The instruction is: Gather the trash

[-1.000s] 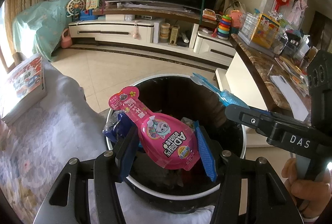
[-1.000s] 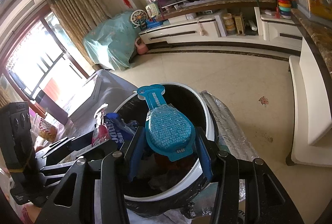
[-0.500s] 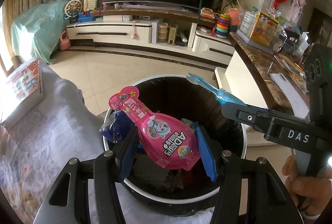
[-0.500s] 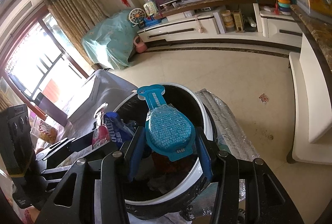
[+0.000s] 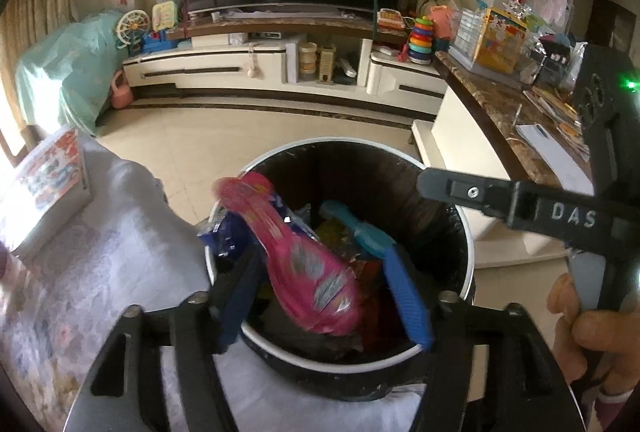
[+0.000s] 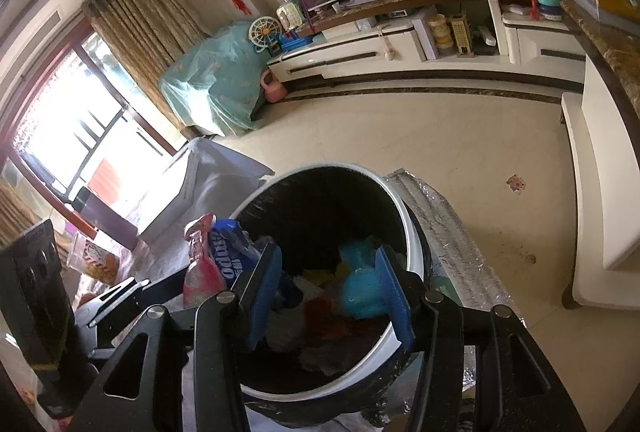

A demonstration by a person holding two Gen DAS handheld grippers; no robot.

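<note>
**Two pouches over the bin**

Two flat pouches hang above the open trash bin (image 5: 466,256), both blurred. The pink pouch (image 5: 298,264) is long and bottle-shaped, glossy, with a narrow neck pointing up and away toward the bin's far-left rim; its printed face is smeared past reading. It lies slanted between the blue pads of the left gripper (image 5: 324,296), near the left pad, with a clear gap to the right pad — the jaws stand spread and do not pinch it. The teal pouch (image 6: 362,288) is rounder, with a narrow neck, and sits inside the bin's mouth against the right pad of the right gripper (image 6: 328,296); those jaws are also spread wide, with open space to the left pad.

The bin is round, black inside with a white rim, and already holds crumpled wrappers, among them a blue packet (image 6: 230,252) at the left rim. Both grippers point down into it from the near side. In the left wrist view the right hand (image 5: 588,316) wraps the other tool's handle at the right edge, thumb forward.
</note>
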